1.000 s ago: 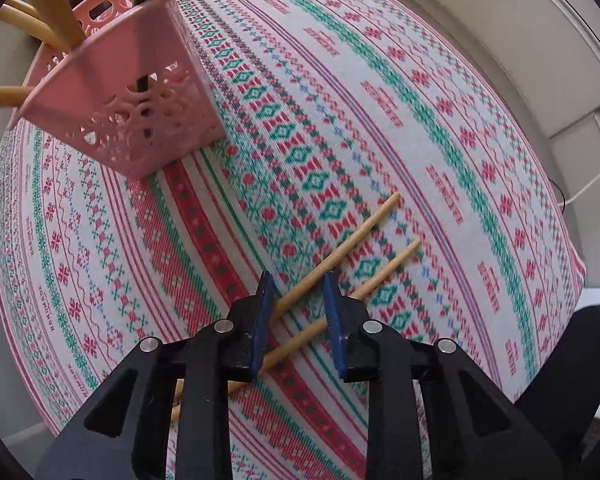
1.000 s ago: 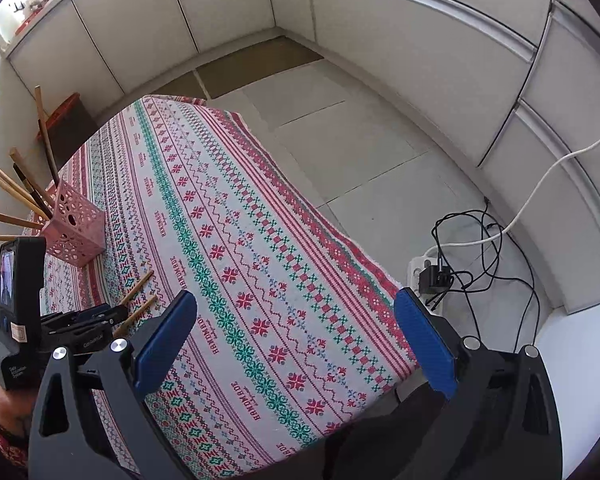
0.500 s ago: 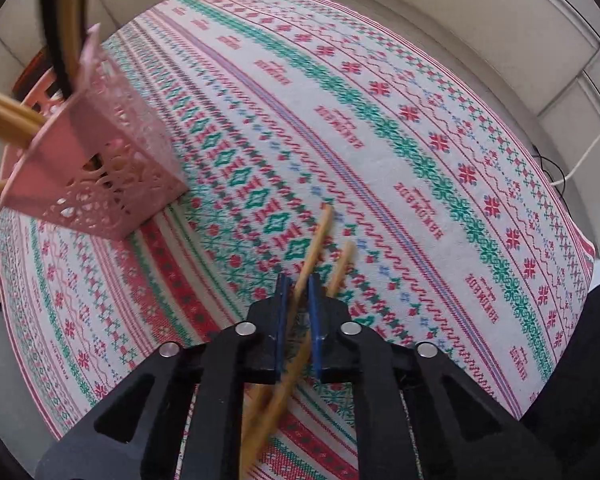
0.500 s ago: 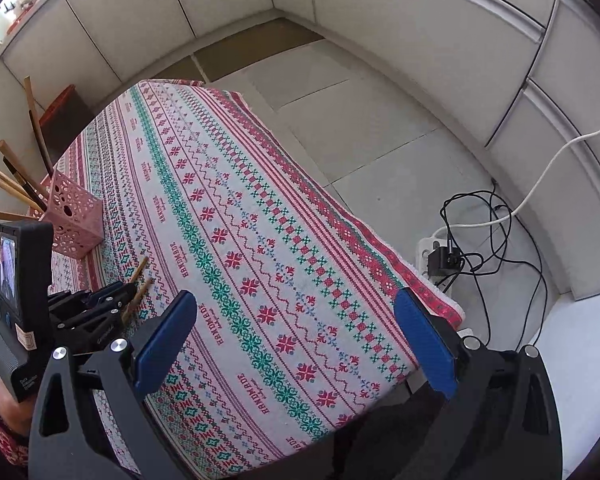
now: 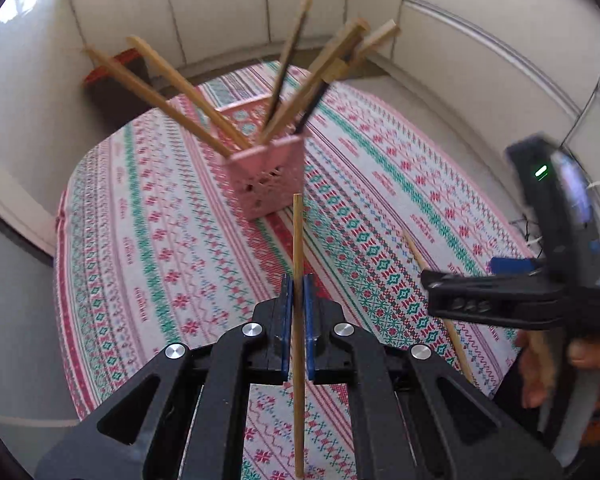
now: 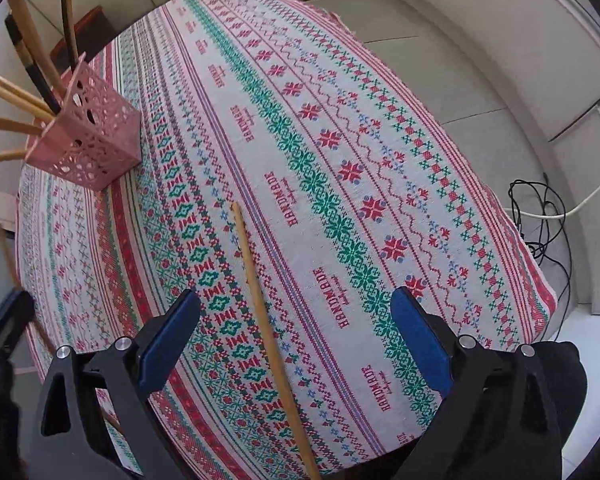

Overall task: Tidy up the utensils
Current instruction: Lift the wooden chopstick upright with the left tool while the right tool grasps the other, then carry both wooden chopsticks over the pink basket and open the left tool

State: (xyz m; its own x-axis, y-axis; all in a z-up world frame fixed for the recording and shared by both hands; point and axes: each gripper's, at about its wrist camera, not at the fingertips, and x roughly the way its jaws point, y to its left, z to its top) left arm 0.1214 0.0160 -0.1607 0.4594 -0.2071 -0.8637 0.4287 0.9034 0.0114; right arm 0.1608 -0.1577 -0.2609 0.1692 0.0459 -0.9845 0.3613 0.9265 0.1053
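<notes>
L gripper [image 5: 296, 304] clamped on one chopstick [image 5: 297, 240], near side of pink holder [image 5: 266, 176]. Holder already has several sticks. R gripper [image 6: 296, 332] wide, closing, over last chopstick [image 6: 260, 300] on cloth; nothing gripped yet.

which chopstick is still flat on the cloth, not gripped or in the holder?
The lone chopstick lying between the closing right gripper jaws. Another is clamped in the left gripper; the rest stand in the pink holder.
</notes>
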